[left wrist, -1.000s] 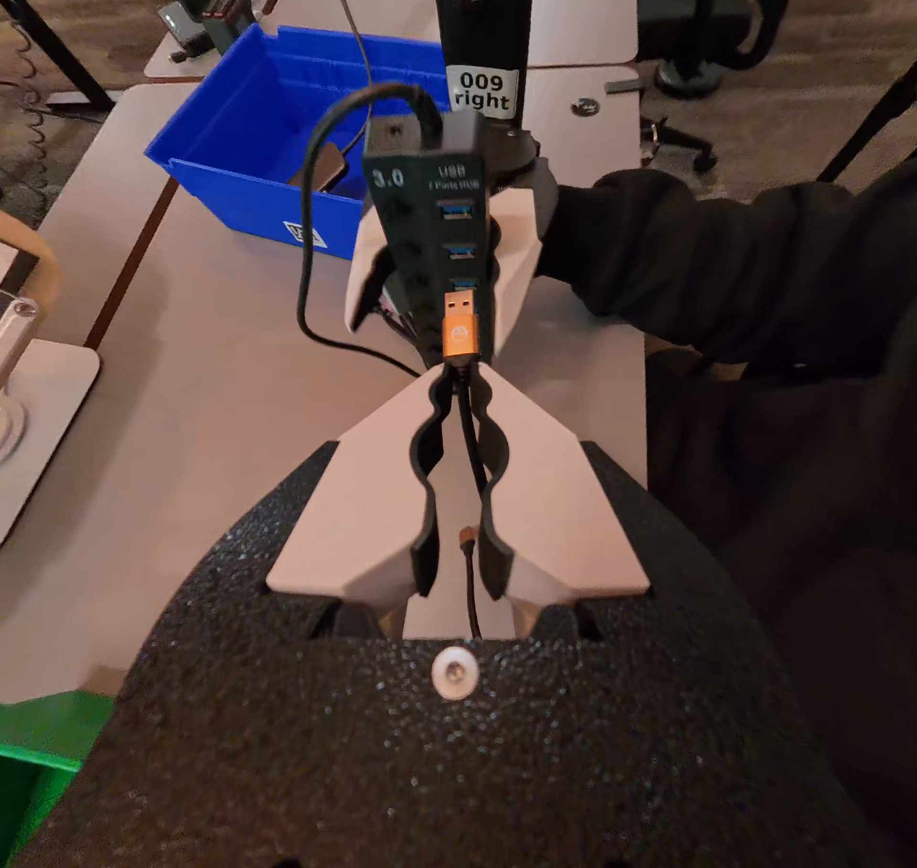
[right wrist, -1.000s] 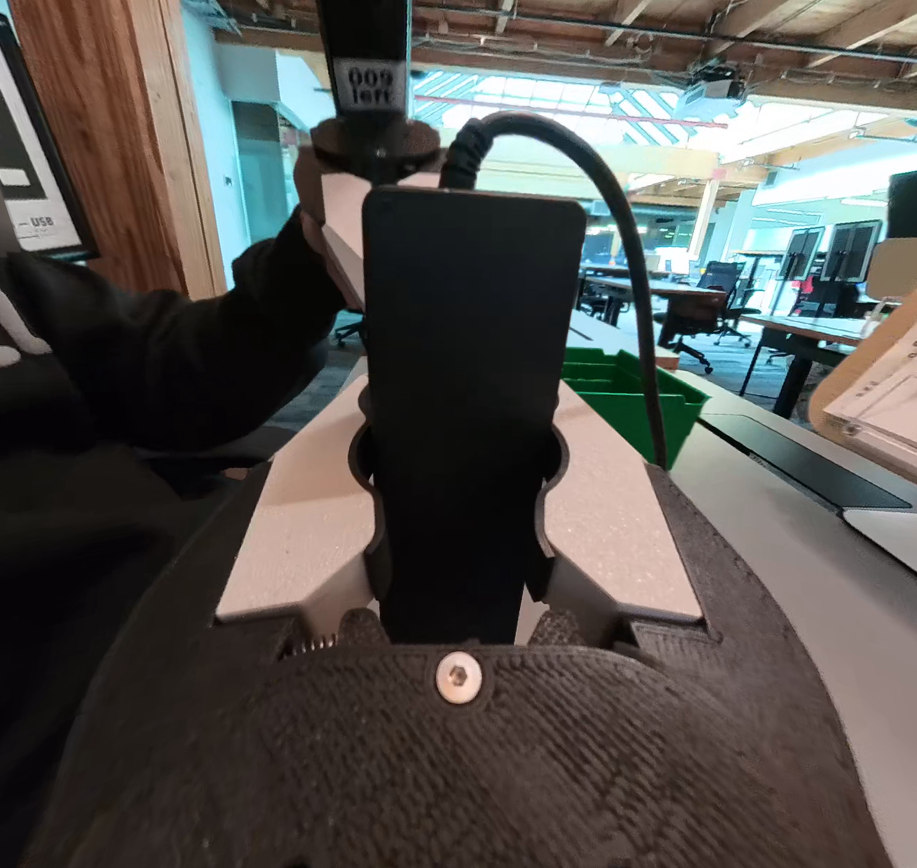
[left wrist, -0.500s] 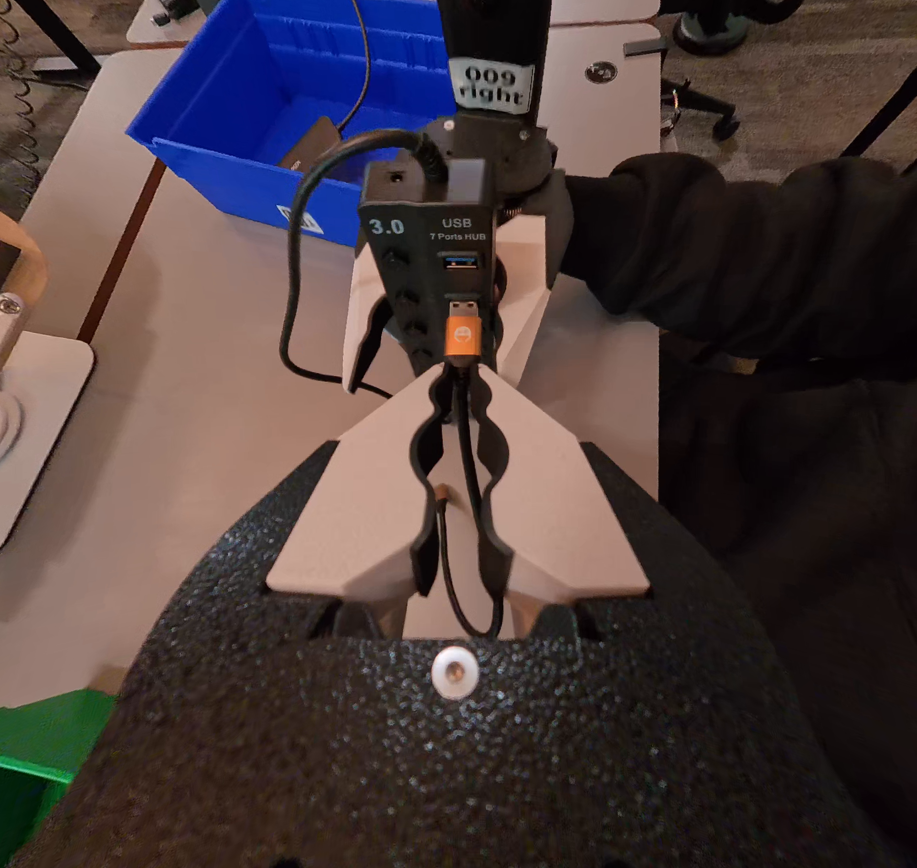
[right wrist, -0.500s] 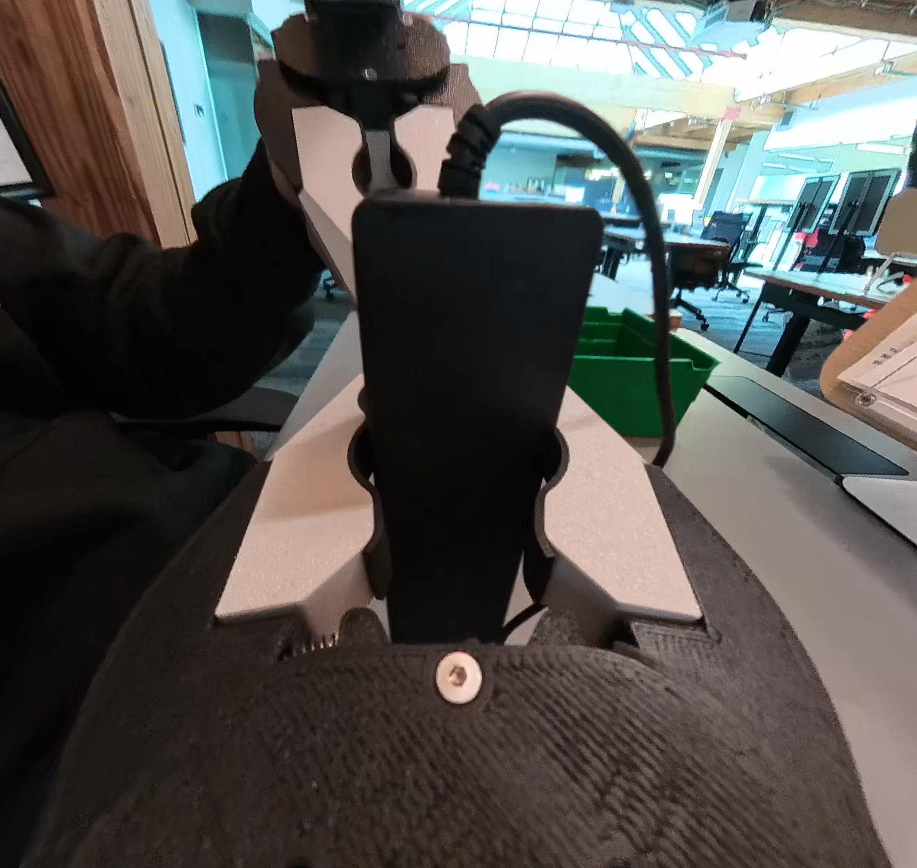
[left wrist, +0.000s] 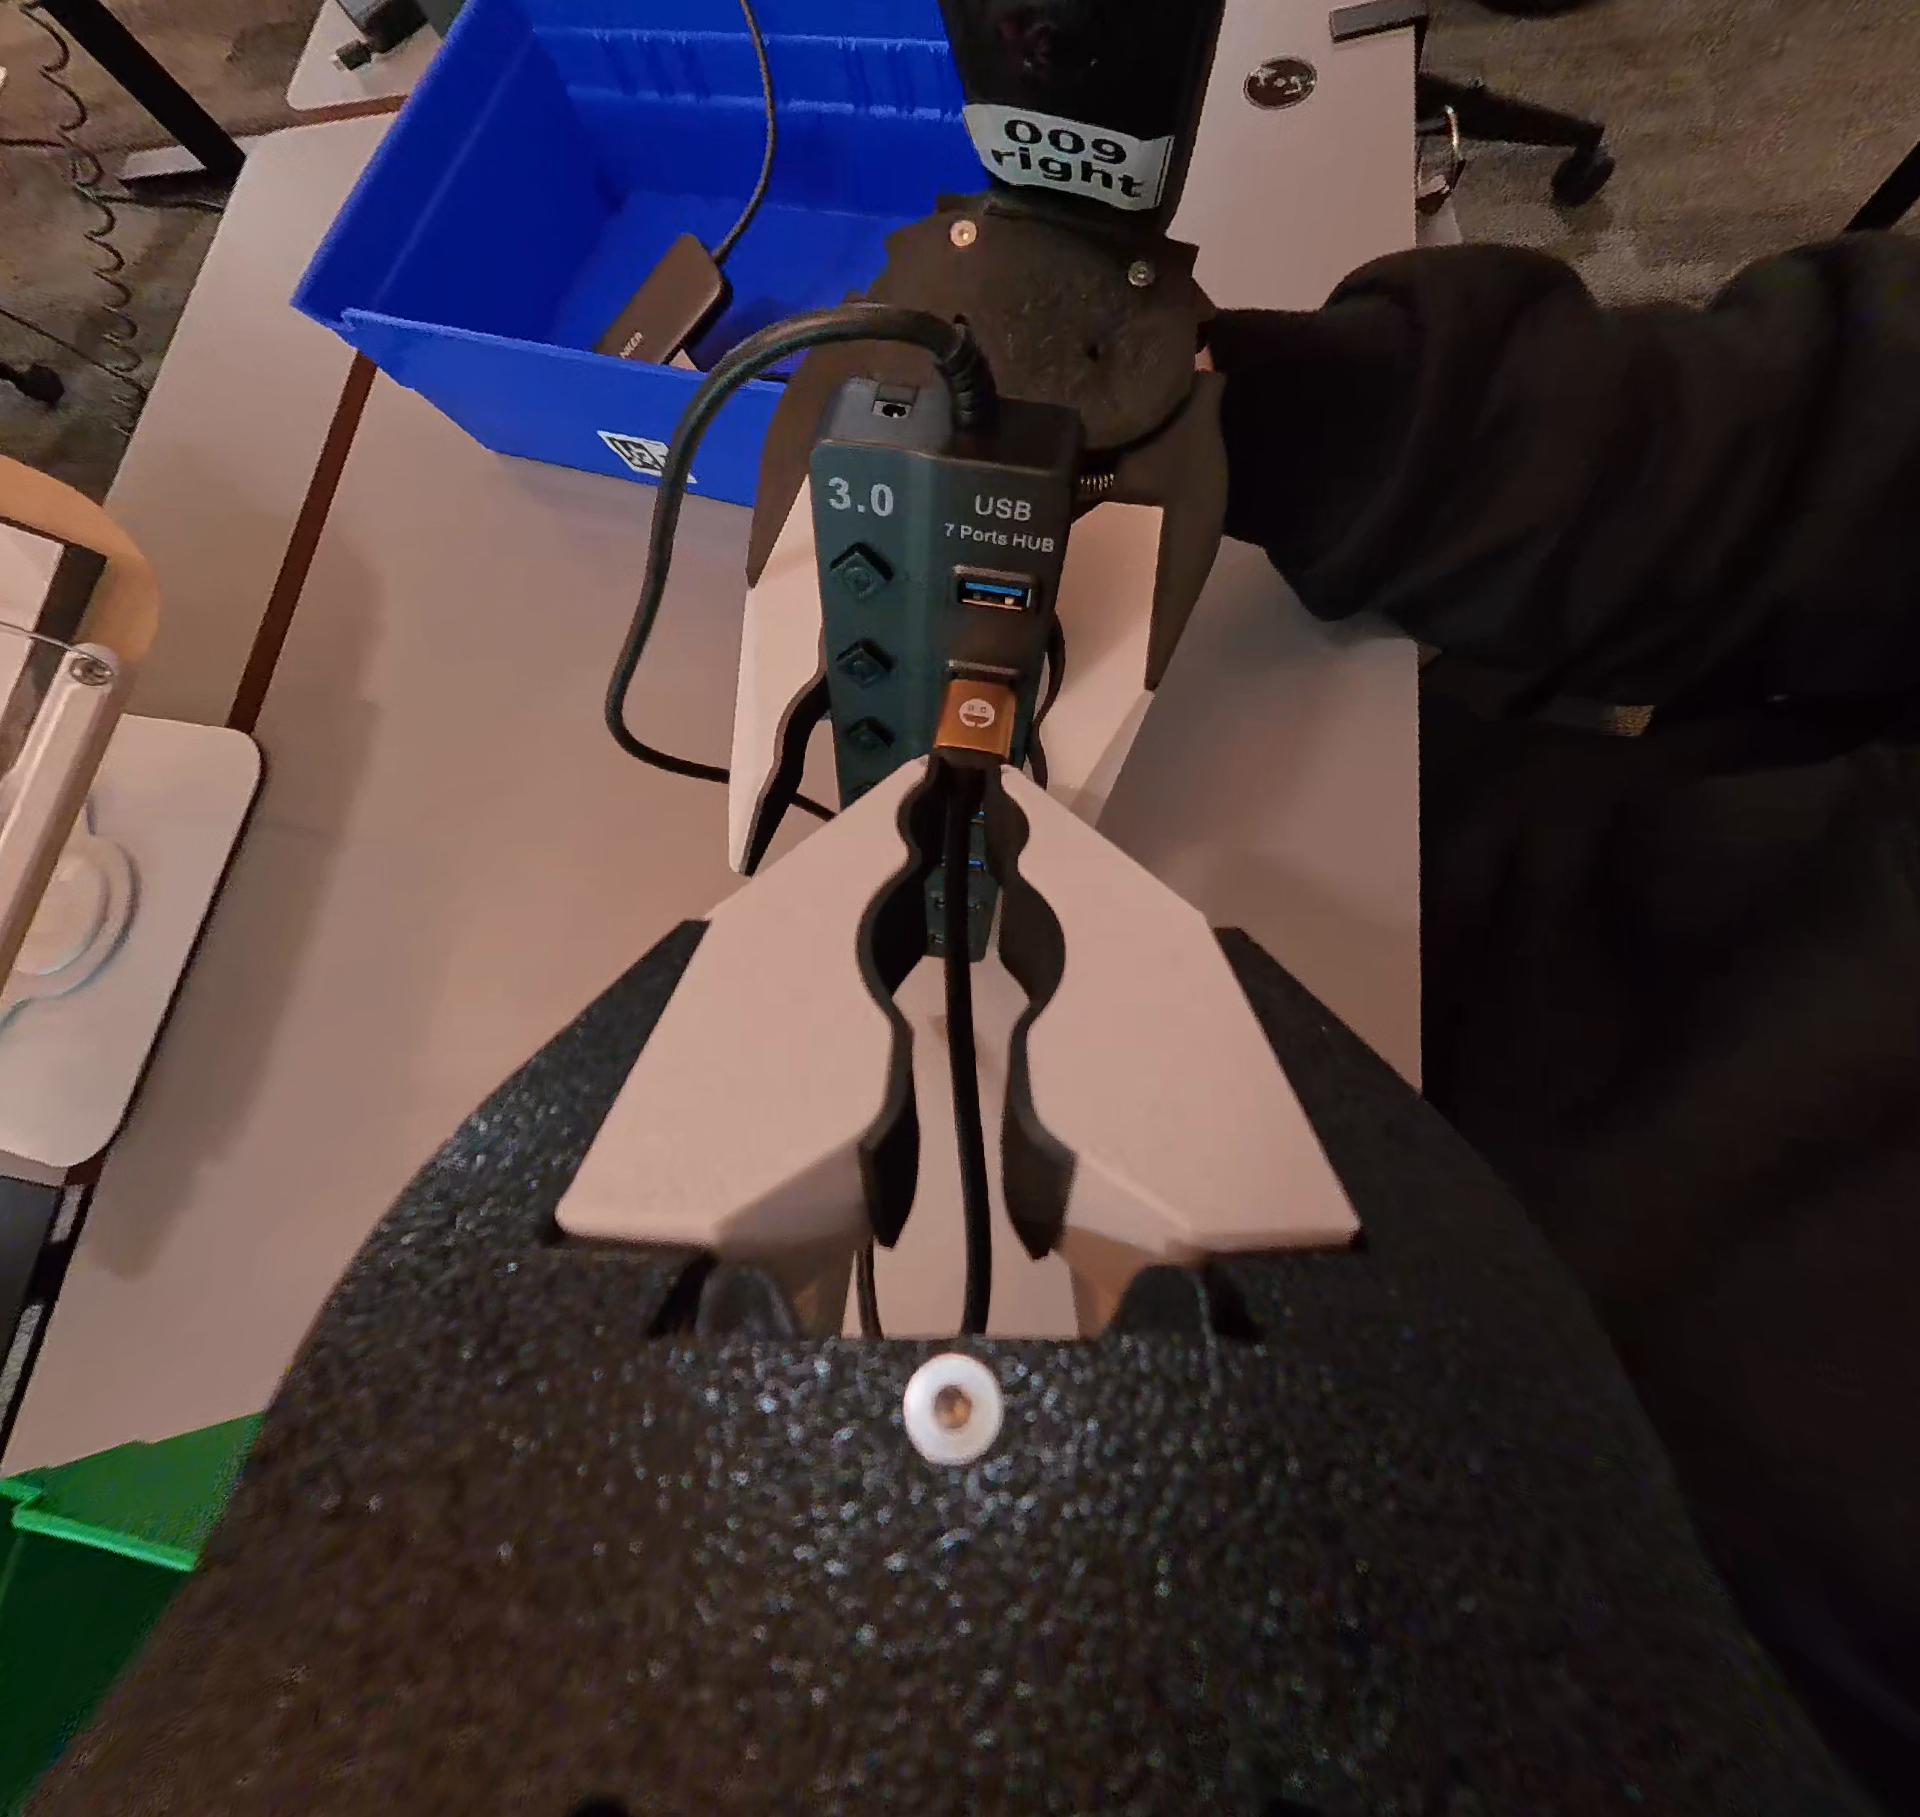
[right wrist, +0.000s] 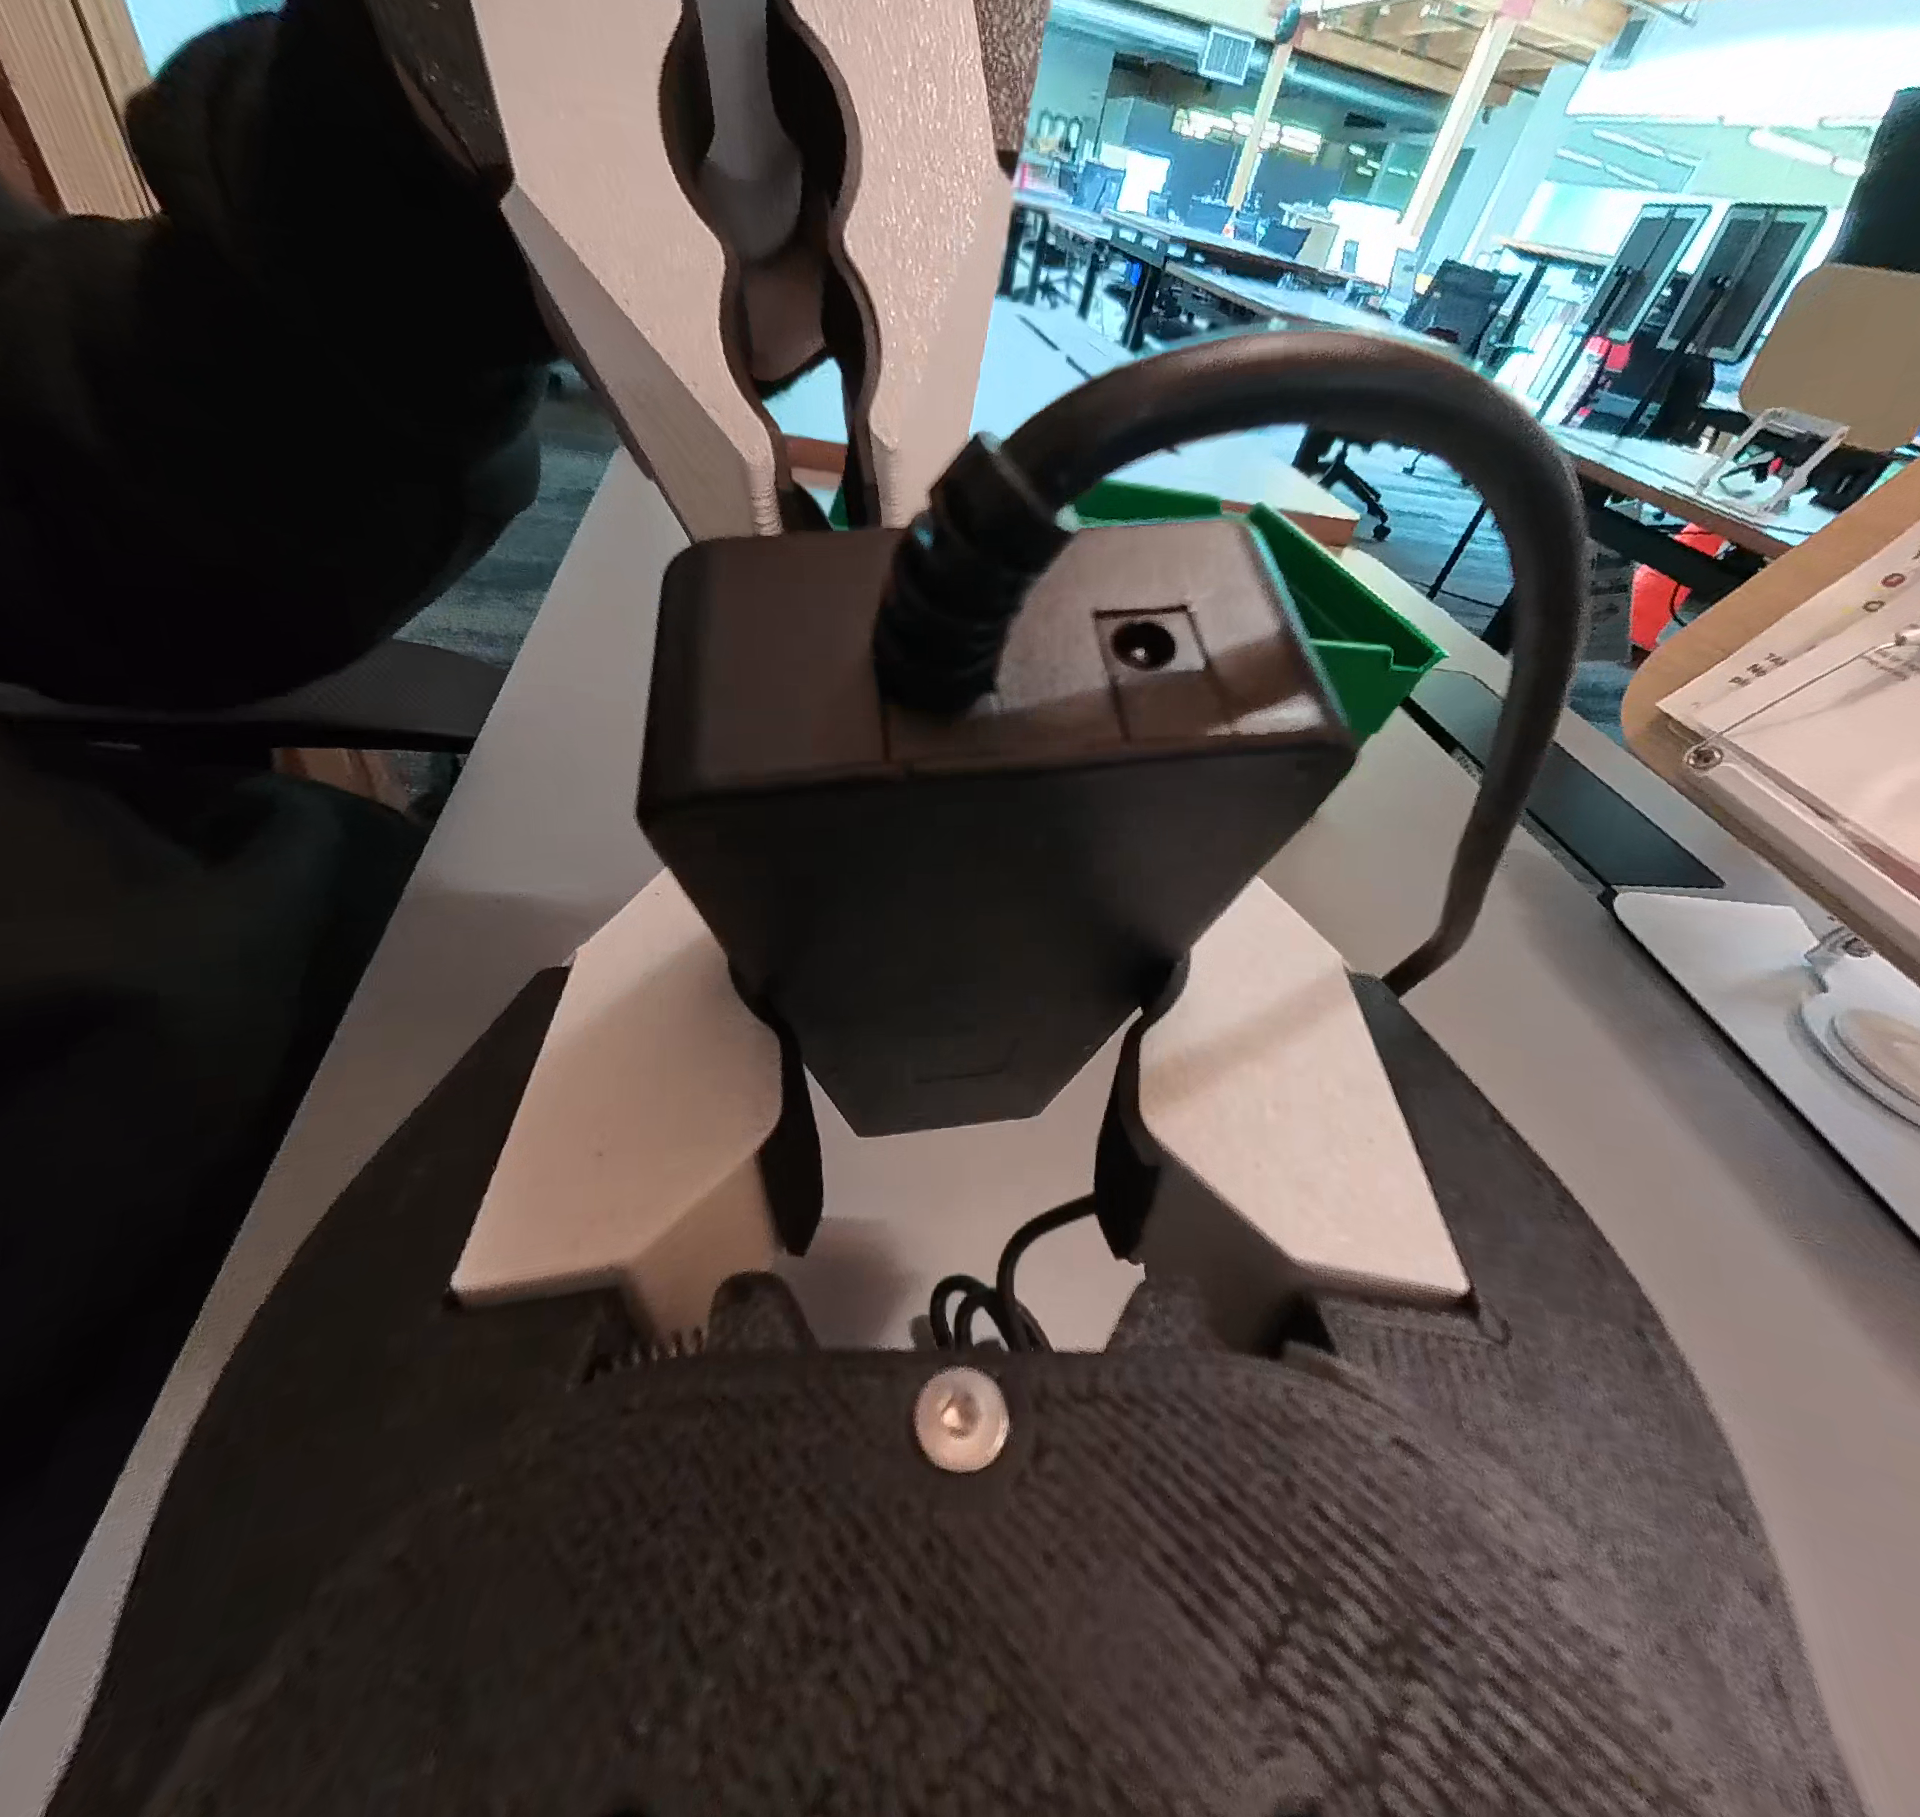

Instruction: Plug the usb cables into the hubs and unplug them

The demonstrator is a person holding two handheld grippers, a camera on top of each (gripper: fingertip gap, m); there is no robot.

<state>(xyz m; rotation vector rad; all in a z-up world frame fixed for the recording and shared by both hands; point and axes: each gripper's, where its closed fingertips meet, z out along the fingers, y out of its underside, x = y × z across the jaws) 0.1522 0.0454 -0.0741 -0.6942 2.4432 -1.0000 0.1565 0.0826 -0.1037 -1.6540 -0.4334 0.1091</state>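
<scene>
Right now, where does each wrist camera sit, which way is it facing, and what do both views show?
Left wrist view: on the left hand-held gripper, looking down at the beige table; its fingers pinch the orange-tipped USB plug; a black sleeve shows.
Right wrist view: on the right hand-held gripper, facing across the office; its fingers clamp the black multi-port USB hub.
Shared: the hub, the opposite gripper, the green bin.
</scene>
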